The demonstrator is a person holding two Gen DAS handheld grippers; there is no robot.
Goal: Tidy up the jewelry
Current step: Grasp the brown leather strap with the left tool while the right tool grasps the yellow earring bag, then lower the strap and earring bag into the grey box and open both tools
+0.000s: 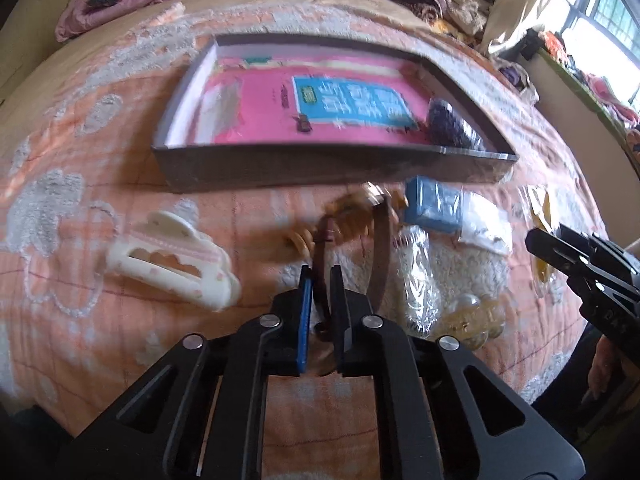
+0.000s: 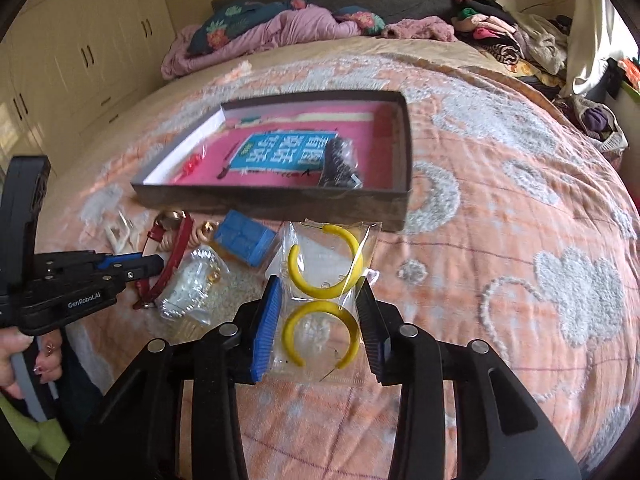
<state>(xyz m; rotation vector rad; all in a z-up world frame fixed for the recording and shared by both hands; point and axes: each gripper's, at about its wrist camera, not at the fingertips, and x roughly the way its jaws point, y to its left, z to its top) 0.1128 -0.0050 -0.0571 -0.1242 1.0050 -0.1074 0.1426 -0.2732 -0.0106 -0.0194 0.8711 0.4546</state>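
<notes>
A dark shallow box (image 1: pixel 320 168) with a pink lining lies on the bed; it also shows in the right wrist view (image 2: pixel 280 200). Inside lies a dark beaded item in a bag (image 1: pixel 452 124) (image 2: pixel 340 160). My left gripper (image 1: pixel 321 276) is shut on a red-brown strap with a buckle (image 1: pixel 380 248) (image 2: pixel 176 252), just in front of the box. My right gripper (image 2: pixel 320 292) is open around a clear bag with two yellow hoop earrings (image 2: pixel 324 268), which lies on the bedspread. The right gripper shows at the right edge of the left wrist view (image 1: pixel 560 252).
In front of the box lie a white hair claw (image 1: pixel 172 264), a blue packet (image 1: pixel 434 208) (image 2: pixel 244 242), wooden rings (image 2: pixel 204 232), a bag of pearl beads (image 1: pixel 418 288) (image 2: pixel 188 292) and other small bags (image 1: pixel 484 220). Crumpled bedding and clothes (image 2: pixel 280 24) are piled at the head of the bed.
</notes>
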